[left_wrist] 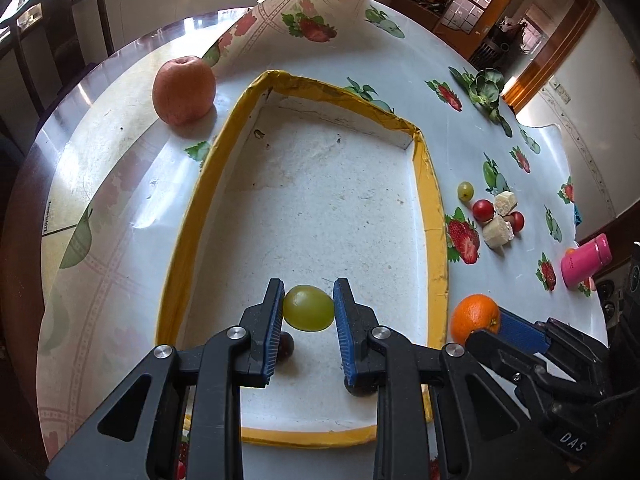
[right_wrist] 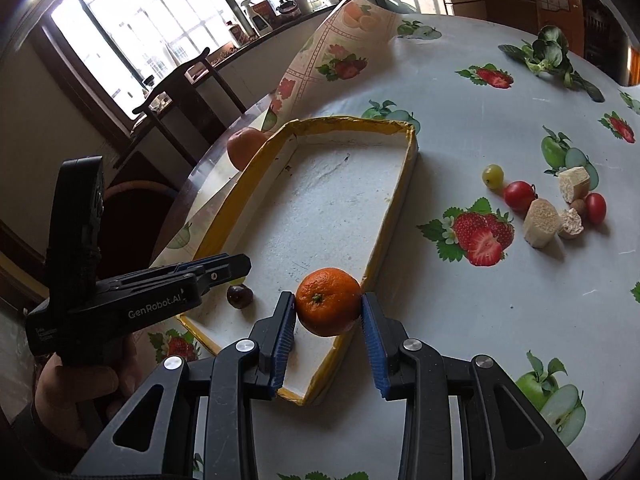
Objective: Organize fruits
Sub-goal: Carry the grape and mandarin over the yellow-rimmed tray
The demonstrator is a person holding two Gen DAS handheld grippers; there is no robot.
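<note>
- An apple (left_wrist: 183,90) sits on the tabletop (left_wrist: 460,136) at upper left of the left view, stem dimple up, just outside the tray (left_wrist: 434,216).
- The left gripper (left_wrist: 308,312) has its jaws pinching a green grape (left_wrist: 308,307) low in the frame, over the tray's near end; the grape's long axis runs across, pad to pad.
- The right gripper (right_wrist: 329,312) has its jaws pinching an orange (right_wrist: 328,300), stem end toward the camera, over the tray's near right rim.
- Loose grape (right_wrist: 493,175) and tomatoes (right_wrist: 519,195) lie right.

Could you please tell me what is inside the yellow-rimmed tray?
Two dark grapes lie on the tray floor; one is mostly hidden behind the left gripper's fingers, which hold a green grape.
</note>
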